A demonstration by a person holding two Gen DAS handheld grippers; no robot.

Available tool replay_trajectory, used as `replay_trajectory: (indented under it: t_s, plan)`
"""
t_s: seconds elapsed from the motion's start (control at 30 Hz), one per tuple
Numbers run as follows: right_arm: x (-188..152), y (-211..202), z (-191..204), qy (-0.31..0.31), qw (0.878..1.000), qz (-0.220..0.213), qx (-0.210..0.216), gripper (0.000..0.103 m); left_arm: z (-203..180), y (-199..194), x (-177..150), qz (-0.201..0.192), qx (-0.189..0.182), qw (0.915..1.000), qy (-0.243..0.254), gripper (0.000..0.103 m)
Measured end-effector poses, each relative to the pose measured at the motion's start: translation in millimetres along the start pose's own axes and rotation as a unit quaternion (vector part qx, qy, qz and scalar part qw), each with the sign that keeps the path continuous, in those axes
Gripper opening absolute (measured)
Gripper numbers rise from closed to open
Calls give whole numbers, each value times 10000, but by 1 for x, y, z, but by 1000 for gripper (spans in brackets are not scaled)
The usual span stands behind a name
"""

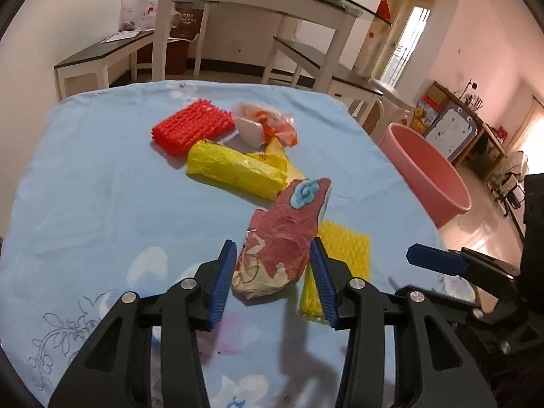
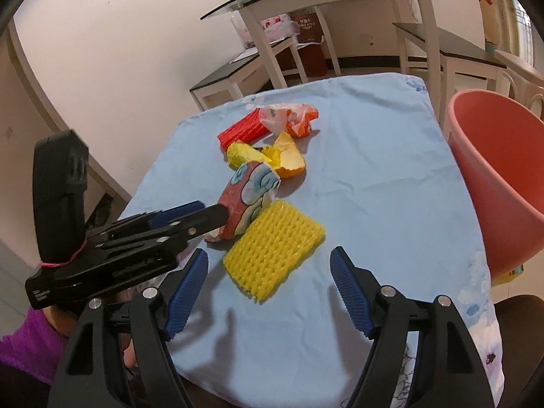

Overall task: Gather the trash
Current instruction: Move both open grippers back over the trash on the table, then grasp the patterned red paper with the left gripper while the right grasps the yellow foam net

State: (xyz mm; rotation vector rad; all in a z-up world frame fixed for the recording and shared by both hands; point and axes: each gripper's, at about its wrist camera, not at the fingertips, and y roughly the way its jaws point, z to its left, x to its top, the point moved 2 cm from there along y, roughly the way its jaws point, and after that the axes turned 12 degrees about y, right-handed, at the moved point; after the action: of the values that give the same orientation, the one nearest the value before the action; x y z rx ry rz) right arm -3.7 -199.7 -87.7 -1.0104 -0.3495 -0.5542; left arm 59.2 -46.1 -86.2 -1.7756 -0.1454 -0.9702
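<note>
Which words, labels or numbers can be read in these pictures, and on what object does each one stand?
None can be read with certainty.
On the dark red box under the glass table: pale characters, too blurred.
On the black body of the left gripper: small white print, too small.

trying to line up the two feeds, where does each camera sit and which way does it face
Left wrist: on the left gripper, angled down across the blue tablecloth; its jaws straddle the red crumpled wrapper; one finger of the other gripper shows.
Right wrist: on the right gripper, open, aimed down at the yellow foam net; the left gripper and a purple sleeve show.
Shared: wrapper, net, pink bin.
</note>
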Motion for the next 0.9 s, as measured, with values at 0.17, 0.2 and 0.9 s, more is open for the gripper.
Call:
replay_trajectory:
  t_s: [0.17, 0.2, 0.9]
  plan:
    - [-1, 10, 0, 72, 9999, 146, -4, 73, 3, 4, -3, 105, 65, 9998, -151, 43]
    - [-1, 12, 1, 51, 9999, 162, -3, 73, 4, 3, -3, 75, 92, 9998, -146, 39]
    - [-9, 47, 33, -863, 9926, 161, -835, 7, 21, -45, -18, -487, 560, 9957, -549, 24]
